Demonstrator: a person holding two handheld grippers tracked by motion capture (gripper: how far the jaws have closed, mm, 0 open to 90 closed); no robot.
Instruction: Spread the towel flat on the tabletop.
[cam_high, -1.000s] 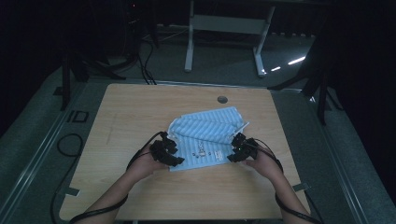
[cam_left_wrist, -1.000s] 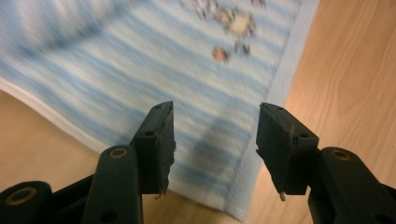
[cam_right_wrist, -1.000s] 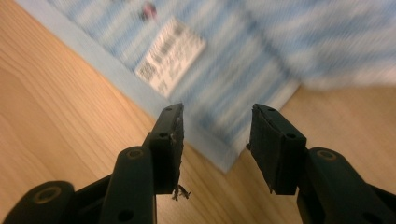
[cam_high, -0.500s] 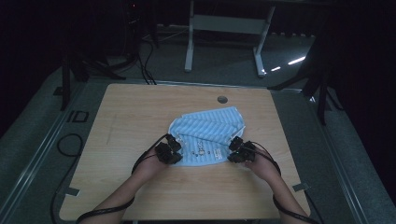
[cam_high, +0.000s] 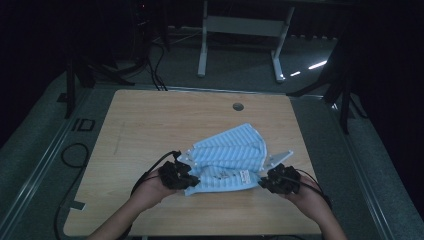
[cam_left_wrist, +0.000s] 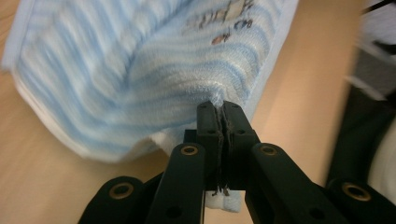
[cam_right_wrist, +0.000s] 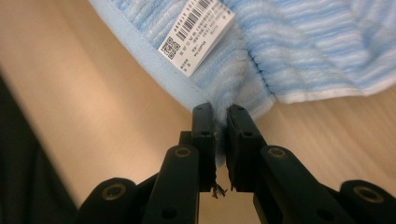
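Observation:
A light blue striped towel (cam_high: 230, 157) lies rumpled on the wooden table (cam_high: 150, 125), right of centre. My left gripper (cam_high: 186, 179) is shut on its near left corner. In the left gripper view the jaws pinch a fold of the towel (cam_left_wrist: 140, 60) at the gripper (cam_left_wrist: 219, 108) tips. My right gripper (cam_high: 267, 181) is shut on the near right corner. In the right gripper view the towel (cam_right_wrist: 303, 42) hem sits between the gripper (cam_right_wrist: 221, 112) jaws, beside a white barcode label (cam_right_wrist: 196, 35). The same label (cam_high: 245, 175) shows in the high view.
A round cable hole (cam_high: 238, 106) is in the table's far middle. A white desk frame (cam_high: 240, 35) stands beyond the table on the floor. Black cables (cam_high: 75, 155) trail off the left edge. Bare wood lies to the left and far side of the towel.
Both grippers have pulled the towel's near edge toward the front of the table and a little apart. The towel has stretched out and its far part has shifted with it.

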